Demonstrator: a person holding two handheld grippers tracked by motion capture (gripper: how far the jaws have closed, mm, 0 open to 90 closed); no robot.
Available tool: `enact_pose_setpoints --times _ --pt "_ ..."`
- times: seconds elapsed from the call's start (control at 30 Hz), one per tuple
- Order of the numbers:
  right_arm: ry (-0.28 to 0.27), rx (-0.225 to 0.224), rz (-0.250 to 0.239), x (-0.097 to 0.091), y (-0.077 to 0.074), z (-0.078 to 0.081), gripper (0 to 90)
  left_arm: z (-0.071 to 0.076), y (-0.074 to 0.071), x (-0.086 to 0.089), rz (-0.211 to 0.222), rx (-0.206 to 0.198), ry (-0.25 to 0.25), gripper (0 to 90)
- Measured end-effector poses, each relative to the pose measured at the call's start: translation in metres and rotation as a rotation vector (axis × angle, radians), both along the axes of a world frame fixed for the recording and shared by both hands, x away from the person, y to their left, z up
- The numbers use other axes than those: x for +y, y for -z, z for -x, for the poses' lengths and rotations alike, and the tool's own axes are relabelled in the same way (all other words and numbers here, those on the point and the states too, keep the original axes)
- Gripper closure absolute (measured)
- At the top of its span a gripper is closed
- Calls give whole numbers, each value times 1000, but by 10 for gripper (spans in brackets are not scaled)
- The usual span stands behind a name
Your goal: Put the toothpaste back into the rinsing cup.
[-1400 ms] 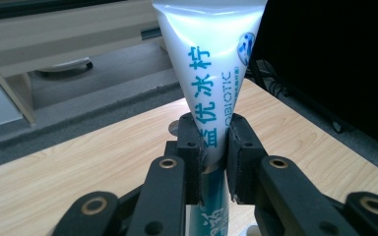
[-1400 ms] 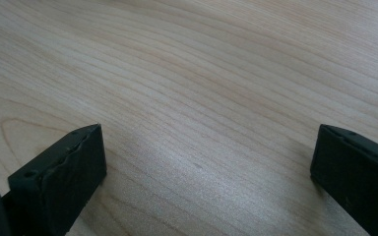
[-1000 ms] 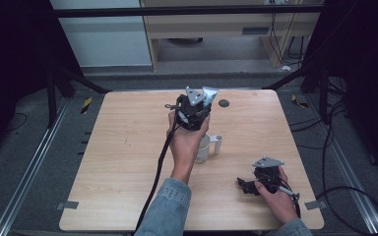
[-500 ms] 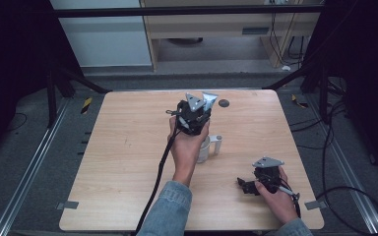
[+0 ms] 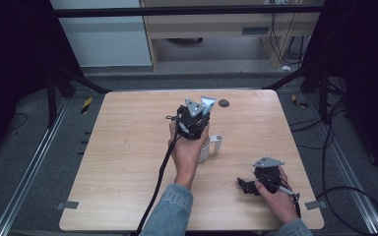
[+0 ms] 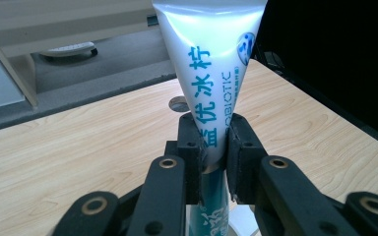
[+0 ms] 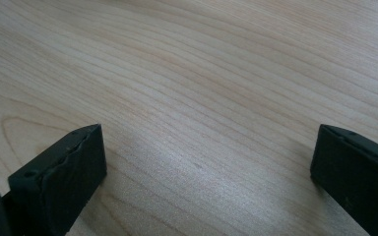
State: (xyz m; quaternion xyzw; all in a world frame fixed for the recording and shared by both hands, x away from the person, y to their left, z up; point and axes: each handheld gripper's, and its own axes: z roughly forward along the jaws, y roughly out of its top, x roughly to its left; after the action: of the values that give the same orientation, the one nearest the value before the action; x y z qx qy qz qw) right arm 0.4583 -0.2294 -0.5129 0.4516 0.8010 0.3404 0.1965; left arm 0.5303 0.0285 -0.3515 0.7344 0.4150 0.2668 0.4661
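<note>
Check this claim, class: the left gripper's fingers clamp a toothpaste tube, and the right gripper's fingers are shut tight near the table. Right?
One part is wrong: the right gripper has its fingers wide apart over bare table, as the right gripper view shows. The left gripper does clamp the toothpaste tube.

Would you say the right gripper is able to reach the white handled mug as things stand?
Probably yes: the right gripper is open, and bare wooden table separates it from the white handled mug.
</note>
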Motion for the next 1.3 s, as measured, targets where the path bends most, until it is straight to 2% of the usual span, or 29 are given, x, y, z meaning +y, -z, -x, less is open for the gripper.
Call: enact_pose_setpoints --times 1.3 --pt "0 2 -5 0 0 0 6 -2 38 -1 -22 46 -11 783"
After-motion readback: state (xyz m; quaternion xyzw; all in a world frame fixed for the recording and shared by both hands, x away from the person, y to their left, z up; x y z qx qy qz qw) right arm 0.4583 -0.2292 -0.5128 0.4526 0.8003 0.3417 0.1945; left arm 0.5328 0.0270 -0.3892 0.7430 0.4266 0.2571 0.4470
